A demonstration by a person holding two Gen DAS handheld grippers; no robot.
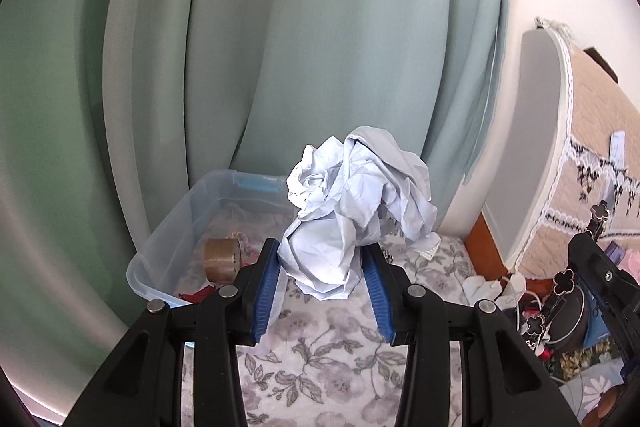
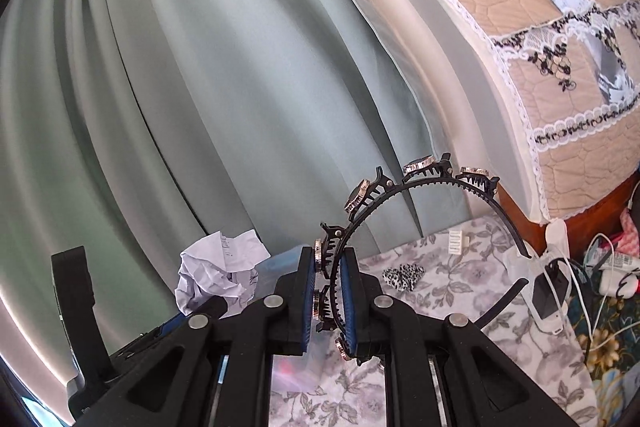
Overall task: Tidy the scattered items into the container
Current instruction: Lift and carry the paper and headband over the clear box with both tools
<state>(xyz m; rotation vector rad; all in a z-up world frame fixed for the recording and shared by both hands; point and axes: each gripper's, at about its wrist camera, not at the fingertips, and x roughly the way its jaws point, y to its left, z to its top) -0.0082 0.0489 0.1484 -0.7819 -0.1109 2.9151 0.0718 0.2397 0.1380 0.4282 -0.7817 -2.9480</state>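
Note:
My left gripper (image 1: 322, 259) is shut on a crumpled ball of white paper (image 1: 356, 203), held above the floral bedspread (image 1: 320, 355). Just left of it stands a clear plastic bin (image 1: 160, 251) holding a roll of brown tape (image 1: 221, 259) and some red and pink bits. My right gripper (image 2: 329, 267) is shut on a black toothed headband (image 2: 404, 193) with clover-shaped ornaments; the band arcs up and to the right. The same paper ball (image 2: 220, 271) shows at lower left in the right wrist view, and the headband (image 1: 564, 283) at the right edge of the left wrist view.
Green curtains (image 1: 280, 47) hang close behind the bin. A quilted beige cover with lace trim (image 2: 560, 75) drapes over furniture on the right. A black-and-white patterned scrunchie (image 2: 402, 275) lies on the bedspread. Chargers, white cables (image 2: 560, 287) and clutter sit at the right.

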